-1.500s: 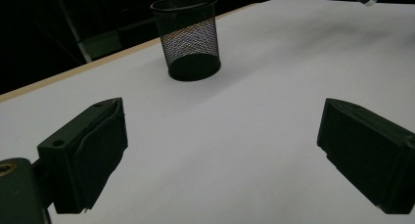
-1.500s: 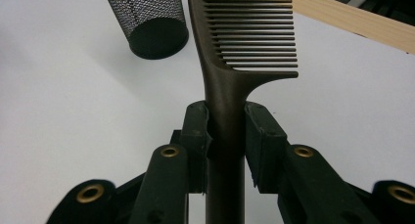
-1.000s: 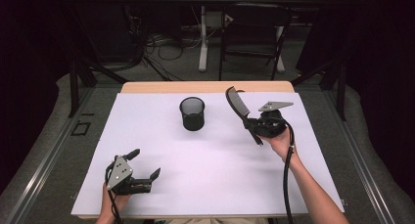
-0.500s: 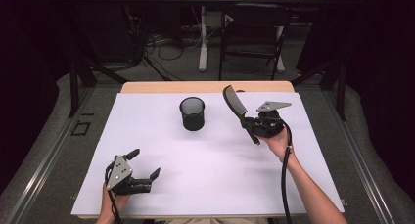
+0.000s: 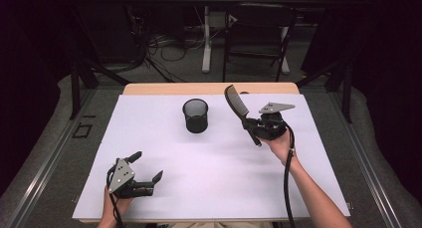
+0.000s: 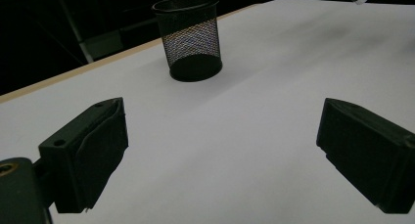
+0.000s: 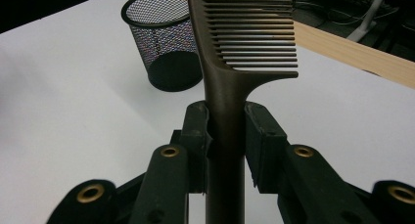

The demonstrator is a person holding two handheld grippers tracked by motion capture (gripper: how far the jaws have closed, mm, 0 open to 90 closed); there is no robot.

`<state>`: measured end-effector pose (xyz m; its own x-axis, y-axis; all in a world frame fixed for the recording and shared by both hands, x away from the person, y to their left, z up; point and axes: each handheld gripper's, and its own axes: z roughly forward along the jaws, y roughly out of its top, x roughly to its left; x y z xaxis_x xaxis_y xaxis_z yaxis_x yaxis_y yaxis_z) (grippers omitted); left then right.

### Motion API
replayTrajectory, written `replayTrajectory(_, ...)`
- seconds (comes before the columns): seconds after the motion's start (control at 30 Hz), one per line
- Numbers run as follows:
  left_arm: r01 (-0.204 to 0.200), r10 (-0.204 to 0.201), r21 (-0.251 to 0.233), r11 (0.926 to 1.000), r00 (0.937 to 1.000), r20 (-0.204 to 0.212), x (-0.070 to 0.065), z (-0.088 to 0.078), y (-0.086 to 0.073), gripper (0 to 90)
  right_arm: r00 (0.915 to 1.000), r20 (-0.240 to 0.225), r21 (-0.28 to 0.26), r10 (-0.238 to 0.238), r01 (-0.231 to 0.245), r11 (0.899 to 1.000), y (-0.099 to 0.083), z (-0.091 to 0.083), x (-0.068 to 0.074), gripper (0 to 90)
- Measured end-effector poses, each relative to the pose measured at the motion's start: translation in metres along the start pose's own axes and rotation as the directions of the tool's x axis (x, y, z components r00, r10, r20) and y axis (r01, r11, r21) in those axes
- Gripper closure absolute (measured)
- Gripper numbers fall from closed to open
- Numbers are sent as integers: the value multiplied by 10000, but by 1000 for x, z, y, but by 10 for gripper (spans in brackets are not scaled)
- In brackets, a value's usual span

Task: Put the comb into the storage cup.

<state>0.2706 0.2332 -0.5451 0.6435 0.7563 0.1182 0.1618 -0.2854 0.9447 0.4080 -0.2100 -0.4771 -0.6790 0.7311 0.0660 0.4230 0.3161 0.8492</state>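
- Black plastic comb with a long handle (image 5: pixel 238 108) is clamped by its handle in your right gripper (image 5: pixel 255 128); the fingers (image 7: pixel 198 136) are closed most of the way, pads pressing both sides of the handle.
- The comb is lifted off the white table (image 5: pixel 219 188), tilted, teeth end up and leaning toward the cup; the handle tip pokes out below the fingers.
- In the right gripper view the comb (image 7: pixel 230 87) stands straight up between the pads, teeth off to the right.
- The black wire-mesh pen cup (image 5: pixel 195 116) stands upright near the far middle of the table, well apart from the comb, to its left in the high view. It looks empty, as far as the mesh lets you see.
- Your left gripper (image 5: pixel 144 171) rests at the near left corner of the table, fingers (image 6: pixel 93 145) spread wide with nothing between them, only bare table; the cup (image 6: pixel 191 38) sits ahead of it.
- Progress, judged from this: pickup is done, comb is secure and airborne. The drop into the cup is not done.
- Left for you: carry the comb across until it is over the cup mouth, bring one end down inside the rim, let go.
- Watch: the comb is long and the cup is light, so a nudge on the rim could tip it. The left gripper is free to steady it.
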Motion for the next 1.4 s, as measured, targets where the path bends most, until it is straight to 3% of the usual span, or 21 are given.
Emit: replayTrajectory(1.4, -10, 10, -32, 10000, 10000, -58, 1, -1, 0, 53, 9999, -3, -410, -145, 144, 9991, 17, 12, 9, 725)
